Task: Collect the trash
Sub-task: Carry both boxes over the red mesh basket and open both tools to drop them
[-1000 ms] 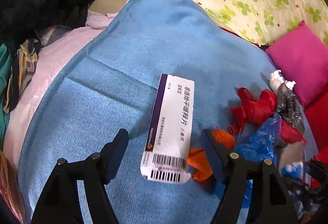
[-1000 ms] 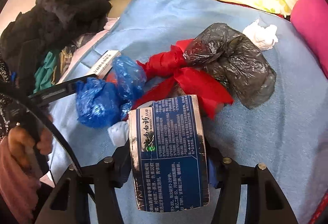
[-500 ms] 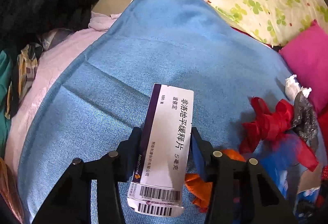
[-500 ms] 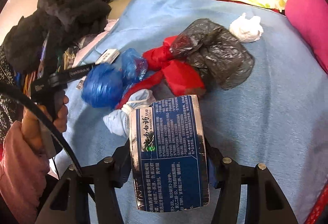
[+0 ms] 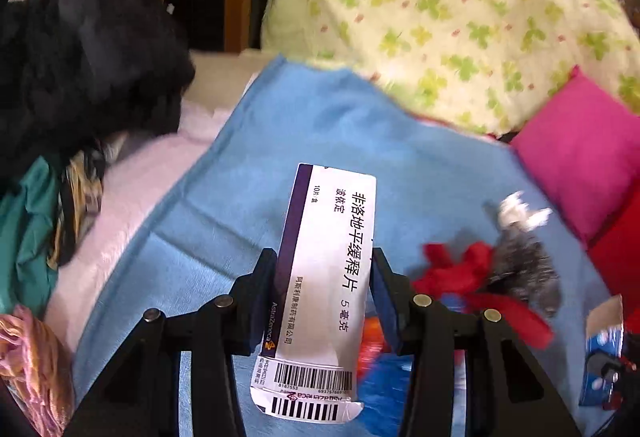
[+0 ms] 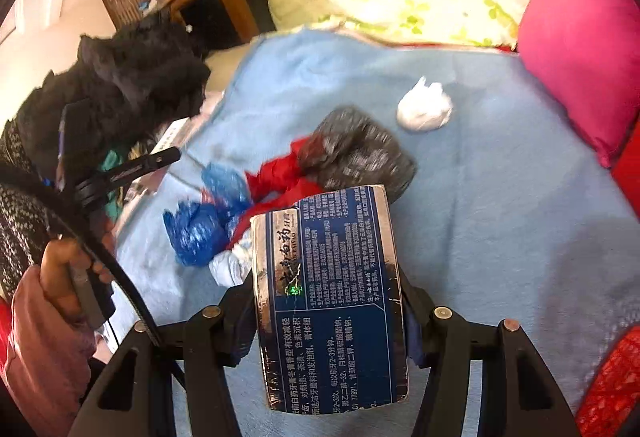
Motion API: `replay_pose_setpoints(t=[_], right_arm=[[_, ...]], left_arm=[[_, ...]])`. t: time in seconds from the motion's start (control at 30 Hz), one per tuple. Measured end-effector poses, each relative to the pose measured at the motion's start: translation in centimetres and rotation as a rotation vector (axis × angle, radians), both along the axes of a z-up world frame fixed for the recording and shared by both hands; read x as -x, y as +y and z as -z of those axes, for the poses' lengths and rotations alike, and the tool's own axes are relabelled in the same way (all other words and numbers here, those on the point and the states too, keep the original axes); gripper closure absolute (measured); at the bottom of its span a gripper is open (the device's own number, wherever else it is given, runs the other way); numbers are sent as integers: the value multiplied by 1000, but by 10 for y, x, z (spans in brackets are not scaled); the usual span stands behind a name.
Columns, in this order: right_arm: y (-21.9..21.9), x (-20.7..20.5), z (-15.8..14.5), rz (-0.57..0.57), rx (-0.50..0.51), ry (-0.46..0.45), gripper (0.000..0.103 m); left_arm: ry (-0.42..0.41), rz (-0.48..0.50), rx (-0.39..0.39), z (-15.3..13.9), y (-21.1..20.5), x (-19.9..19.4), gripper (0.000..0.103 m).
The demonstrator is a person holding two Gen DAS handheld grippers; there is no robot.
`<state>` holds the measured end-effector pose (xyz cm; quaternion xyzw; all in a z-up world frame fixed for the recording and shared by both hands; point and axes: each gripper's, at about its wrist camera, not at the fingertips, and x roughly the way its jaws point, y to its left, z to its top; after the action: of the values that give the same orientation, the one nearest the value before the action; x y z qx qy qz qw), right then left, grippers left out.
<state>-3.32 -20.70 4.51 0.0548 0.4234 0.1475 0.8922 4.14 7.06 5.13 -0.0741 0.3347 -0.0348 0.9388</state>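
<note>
My left gripper [image 5: 323, 277] is shut on a white medicine box [image 5: 320, 277] with a purple edge and barcodes, held above the blue blanket [image 5: 320, 141]. My right gripper [image 6: 328, 301] is shut on a dark blue and silver toothpaste box [image 6: 328, 297], also lifted off the blanket. Below lie a red plastic bag [image 6: 280, 177], a dark grey bag [image 6: 356, 153], a blue bag [image 6: 200, 225] and a white paper wad [image 6: 424, 105]. The red bag [image 5: 456, 273] and grey bag [image 5: 524, 269] show at the right of the left wrist view.
A pink cushion [image 6: 580, 37] lies at the right, a clover-print quilt [image 5: 460, 5] behind. A heap of black clothing [image 5: 80, 57] and other clothes [image 5: 28, 221] fill the left side. A hand [image 6: 68, 269] grips the left tool's handle.
My left gripper closed on the white medicine box and lifted it off the blanket. My right gripper rose and drew back with the toothpaste box; the bags now sit lower and farther off.
</note>
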Motion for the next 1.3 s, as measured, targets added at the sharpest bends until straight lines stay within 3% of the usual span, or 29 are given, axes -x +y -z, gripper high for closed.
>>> replay_pose_setpoints(t=[0.17,0.4,0.67,1.03,1.3], right_arm=[[-17,14,-27,35,-35,-100,42],[-41,42,-61,97,-107,-252,42],[-76,82,-82,163,-189,-363,42],[-165,132,-96,353,-294,-468,42],[-233,157,-93,495,-423,-474,40]], left_arm=[[-117,103,-58,-30,-39,34,55],[-183,214,-113,-43,-92,72,55],[-129,386,-58,-32,-163,122,55],[-163,596,27,-79,-237,156,55],[-142,739,73,-94,-298,172,55]])
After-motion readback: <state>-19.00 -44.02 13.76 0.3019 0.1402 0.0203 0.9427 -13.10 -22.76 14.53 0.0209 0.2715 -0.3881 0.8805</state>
